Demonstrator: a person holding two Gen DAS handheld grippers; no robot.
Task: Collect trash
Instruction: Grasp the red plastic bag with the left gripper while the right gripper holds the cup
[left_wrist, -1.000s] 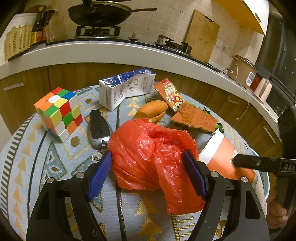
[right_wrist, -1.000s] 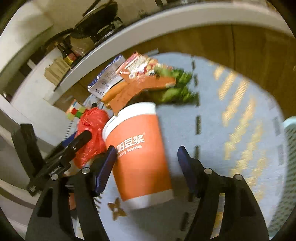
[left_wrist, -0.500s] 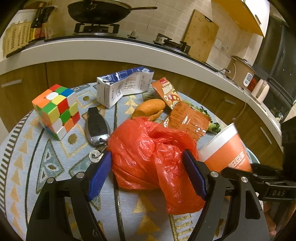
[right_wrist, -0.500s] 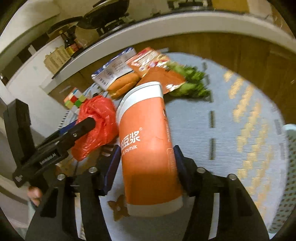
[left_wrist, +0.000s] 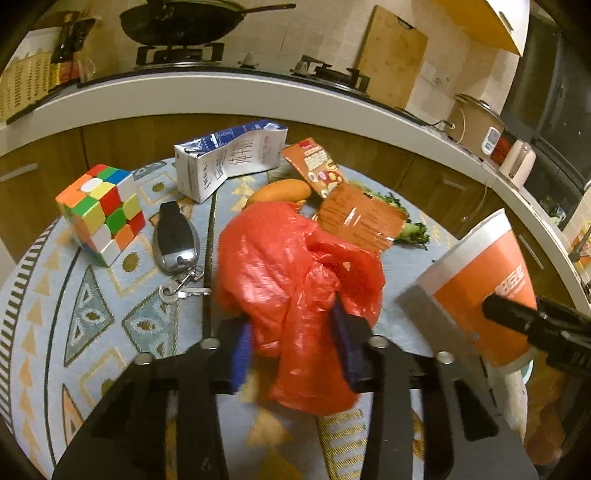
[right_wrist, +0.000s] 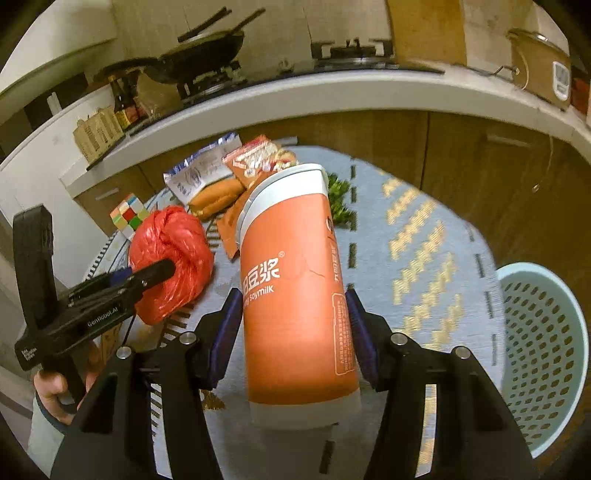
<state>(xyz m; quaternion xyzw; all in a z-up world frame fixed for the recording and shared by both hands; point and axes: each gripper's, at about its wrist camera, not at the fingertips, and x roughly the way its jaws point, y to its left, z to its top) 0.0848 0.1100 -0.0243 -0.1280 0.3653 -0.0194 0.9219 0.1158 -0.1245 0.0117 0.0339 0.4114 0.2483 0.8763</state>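
Note:
My left gripper (left_wrist: 291, 347) is shut on a crumpled red plastic bag (left_wrist: 291, 258) at the front middle of the round table; the bag also shows in the right wrist view (right_wrist: 170, 254). My right gripper (right_wrist: 291, 332) is shut on an orange soymilk cup (right_wrist: 295, 280), lifted and tilted above the table; the cup shows in the left wrist view (left_wrist: 480, 291) at the right. A light blue perforated trash basket (right_wrist: 539, 354) stands right of the table, below the cup's level.
On the patterned tablecloth (left_wrist: 74, 332) lie a Rubik's cube (left_wrist: 99, 212), a car key (left_wrist: 175, 238), a milk carton (left_wrist: 229, 158), an orange snack packet (left_wrist: 317, 166), another packet (left_wrist: 360, 218), a sausage-like roll (left_wrist: 280, 190) and greens (left_wrist: 410, 229). A kitchen counter (left_wrist: 221, 96) runs behind.
My left gripper closed on the red bag. My right gripper closed on the cup, lifted it off the table and swung toward the basket.

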